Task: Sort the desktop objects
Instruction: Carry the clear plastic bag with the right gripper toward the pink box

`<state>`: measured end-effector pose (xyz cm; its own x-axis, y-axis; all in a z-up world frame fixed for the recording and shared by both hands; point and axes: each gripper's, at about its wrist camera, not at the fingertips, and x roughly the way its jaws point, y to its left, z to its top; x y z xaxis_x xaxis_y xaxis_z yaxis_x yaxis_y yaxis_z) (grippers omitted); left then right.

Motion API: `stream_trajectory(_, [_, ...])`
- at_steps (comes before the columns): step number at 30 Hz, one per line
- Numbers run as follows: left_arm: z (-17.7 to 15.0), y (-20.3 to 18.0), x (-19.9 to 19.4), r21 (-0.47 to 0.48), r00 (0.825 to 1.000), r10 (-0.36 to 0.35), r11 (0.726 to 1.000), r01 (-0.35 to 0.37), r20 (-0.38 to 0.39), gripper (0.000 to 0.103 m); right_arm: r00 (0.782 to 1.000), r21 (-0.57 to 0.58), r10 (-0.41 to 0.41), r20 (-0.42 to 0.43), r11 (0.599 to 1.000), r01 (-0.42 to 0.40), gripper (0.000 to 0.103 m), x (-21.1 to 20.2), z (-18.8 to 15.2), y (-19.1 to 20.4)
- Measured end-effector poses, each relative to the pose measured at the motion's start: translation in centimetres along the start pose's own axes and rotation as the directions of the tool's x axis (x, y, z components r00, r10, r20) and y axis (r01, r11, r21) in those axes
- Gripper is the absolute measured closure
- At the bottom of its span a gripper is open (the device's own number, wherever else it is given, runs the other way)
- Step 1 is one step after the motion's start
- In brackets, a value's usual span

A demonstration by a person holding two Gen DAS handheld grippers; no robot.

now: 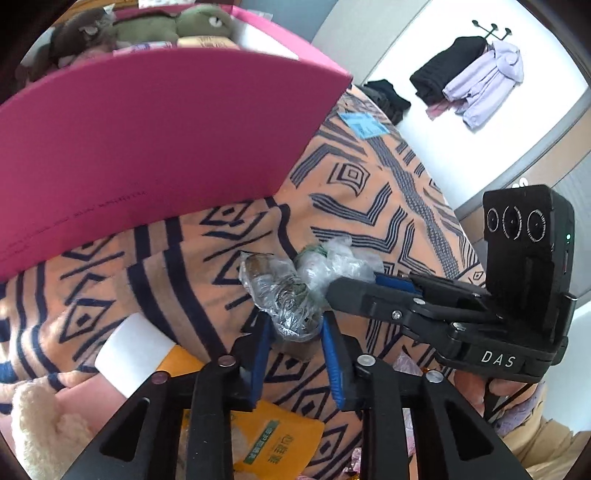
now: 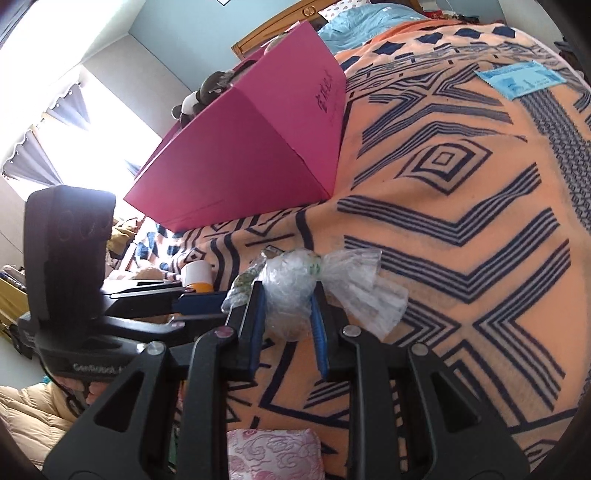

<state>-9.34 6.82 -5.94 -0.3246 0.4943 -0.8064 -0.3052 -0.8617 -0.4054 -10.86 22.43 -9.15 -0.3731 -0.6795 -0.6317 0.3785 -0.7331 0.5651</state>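
An orange blanket [image 2: 461, 177] with dark blue geometric lines covers the bed. At the far end there is a wooden headboard [image 2: 273, 31] and a light blue quilt [image 2: 354, 22]. On the white wall a coat rack [image 1: 493, 29] carries a black garment [image 1: 445, 72] and a lilac jacket [image 1: 487, 83]. Near a bright window hang grey curtains [image 2: 33, 158].

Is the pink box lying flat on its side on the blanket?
No, the pink box stands upright on the patterned blanket, open at the top with plush toys showing inside.
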Motion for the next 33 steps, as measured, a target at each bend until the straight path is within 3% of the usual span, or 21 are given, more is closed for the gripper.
stream_trajectory(33, [-0.6, -0.7, -7.5, 0.038, 0.985, 0.026, 0.999, -0.033, 0.173, 0.078, 0.995, -0.186, 0.047, 0.085, 0.982, -0.030, 0.078, -2.8, 1.2, 6.6])
